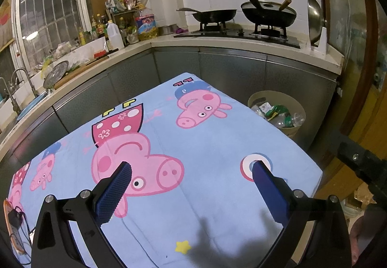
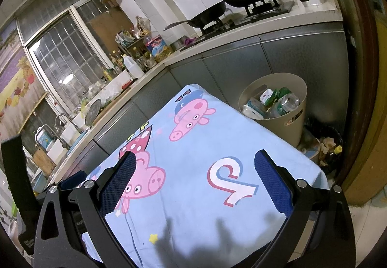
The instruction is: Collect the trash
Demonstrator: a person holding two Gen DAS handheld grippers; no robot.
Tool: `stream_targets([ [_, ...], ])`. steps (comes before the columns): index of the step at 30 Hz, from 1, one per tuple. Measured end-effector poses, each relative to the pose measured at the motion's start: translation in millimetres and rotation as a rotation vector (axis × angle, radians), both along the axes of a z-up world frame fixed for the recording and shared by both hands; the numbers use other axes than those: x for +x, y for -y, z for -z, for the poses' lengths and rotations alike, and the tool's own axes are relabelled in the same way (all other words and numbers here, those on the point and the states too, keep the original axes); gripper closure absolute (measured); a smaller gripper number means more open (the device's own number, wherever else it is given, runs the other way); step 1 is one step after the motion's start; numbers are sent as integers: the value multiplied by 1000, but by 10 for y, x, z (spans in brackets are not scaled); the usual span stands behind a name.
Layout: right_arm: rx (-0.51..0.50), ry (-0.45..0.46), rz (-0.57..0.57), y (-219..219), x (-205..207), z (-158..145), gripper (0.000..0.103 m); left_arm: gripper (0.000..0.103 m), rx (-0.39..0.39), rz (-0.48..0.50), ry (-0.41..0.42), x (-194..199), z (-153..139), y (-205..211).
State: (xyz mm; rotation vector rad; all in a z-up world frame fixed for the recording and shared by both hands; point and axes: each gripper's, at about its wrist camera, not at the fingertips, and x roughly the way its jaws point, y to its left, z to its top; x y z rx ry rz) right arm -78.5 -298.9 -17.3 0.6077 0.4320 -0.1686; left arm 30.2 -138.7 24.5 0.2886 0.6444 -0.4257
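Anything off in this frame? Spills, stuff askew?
Nothing spilled on the cloth. The bin beside the table is heaped to its rim with bottles and wrappers. Behind it on the floor, loose scraps and a dark bag. Both grippers open, empty.

Surface covered by a light-blue cartoon-pig cloth (image 1: 217, 147). Counter (image 1: 217, 42) behind carries a gas hob (image 1: 237, 34) with two black woks (image 1: 214, 15), an oil bottle (image 1: 145, 25) in the corner, and a faucet (image 1: 23, 74) at the left end.
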Motion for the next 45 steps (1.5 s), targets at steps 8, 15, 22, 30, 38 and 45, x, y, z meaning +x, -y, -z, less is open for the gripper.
stream_targets([
  [8,1,-1,0,1,0,-2,6,4,4,-3,-10,2,22,2],
  [15,2,-2,0,0,-3,-7,6,4,5,-4,-16,-1,21,5],
  [22,3,-5,-2,-48,-22,29,6,4,6,-6,-17,0,24,5],
  [30,3,-5,1,-5,1,10,6,4,7,-8,-18,2,30,7],
  [38,3,-5,1,7,11,4,6,4,7,-8,-19,1,30,9],
  [45,3,-5,0,15,19,1,6,4,7,-8,-21,3,35,10],
])
